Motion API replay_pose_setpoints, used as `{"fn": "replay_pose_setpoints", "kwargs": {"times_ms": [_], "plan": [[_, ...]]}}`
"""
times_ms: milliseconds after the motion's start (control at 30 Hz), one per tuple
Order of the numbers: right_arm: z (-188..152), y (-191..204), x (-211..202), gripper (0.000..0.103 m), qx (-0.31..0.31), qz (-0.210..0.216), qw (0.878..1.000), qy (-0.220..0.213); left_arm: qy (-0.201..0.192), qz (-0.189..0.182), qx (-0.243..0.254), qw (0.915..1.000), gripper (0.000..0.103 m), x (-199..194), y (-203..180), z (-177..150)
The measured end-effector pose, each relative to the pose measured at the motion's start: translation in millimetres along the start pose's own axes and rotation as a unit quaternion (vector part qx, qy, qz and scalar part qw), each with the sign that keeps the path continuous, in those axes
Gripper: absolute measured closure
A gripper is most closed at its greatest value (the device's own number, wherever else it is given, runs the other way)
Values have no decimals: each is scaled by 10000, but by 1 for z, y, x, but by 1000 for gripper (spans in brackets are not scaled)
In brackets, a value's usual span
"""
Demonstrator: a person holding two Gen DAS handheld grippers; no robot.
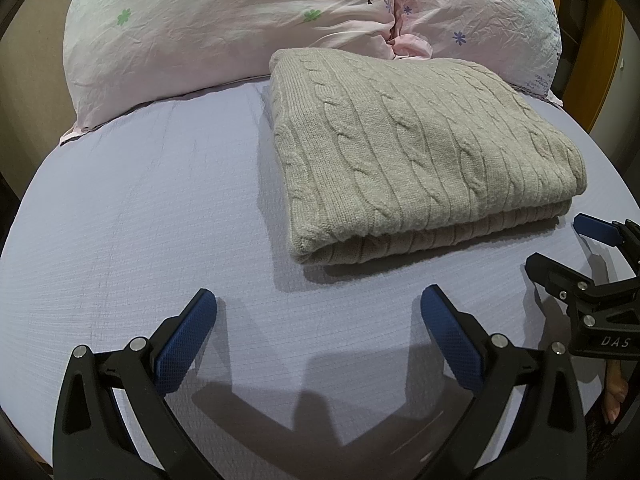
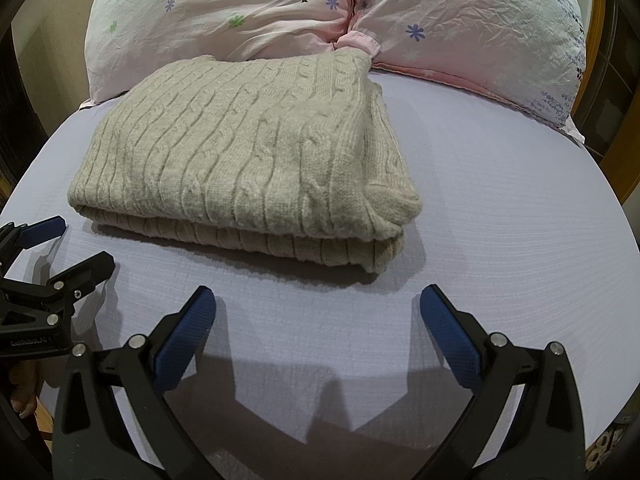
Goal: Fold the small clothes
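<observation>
The beige cable-knit sweater is lying folded into a compact rectangle on the lavender bed sheet, its far edge touching the floral pillows. The left gripper and right gripper are hovering near its front edge, jaws spread wide and holding nothing, suggesting the folding is finished.

even indoor light | sharp focus | soft shadows | fisheye-warped edges
</observation>
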State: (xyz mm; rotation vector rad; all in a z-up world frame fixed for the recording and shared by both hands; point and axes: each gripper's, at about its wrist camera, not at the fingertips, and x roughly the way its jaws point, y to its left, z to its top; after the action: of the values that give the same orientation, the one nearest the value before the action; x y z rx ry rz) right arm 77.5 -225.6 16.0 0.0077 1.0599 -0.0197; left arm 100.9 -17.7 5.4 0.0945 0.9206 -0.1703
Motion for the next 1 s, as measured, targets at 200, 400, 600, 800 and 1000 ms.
{"fn": "replay_pose_setpoints", "kwargs": {"times_ms": [200, 400, 600, 800, 1000], "plan": [[0, 0, 0, 2, 2, -1, 10000, 0, 0, 0, -1, 10000, 1, 0, 0, 0], [0, 0, 0, 2, 2, -1, 10000, -1, -1, 0, -1, 10000, 1, 0, 0, -1], [0, 0, 0, 2, 3, -1, 10000, -1, -17, 6, -5, 10000, 1, 0, -1, -1], [0, 0, 0, 2, 4, -1, 10000, -1, -29, 4, -1, 10000, 1, 0, 0, 0], [0, 0, 0, 2, 4, -1, 10000, -2, -32, 2, -2, 10000, 1, 0, 0, 0]]}}
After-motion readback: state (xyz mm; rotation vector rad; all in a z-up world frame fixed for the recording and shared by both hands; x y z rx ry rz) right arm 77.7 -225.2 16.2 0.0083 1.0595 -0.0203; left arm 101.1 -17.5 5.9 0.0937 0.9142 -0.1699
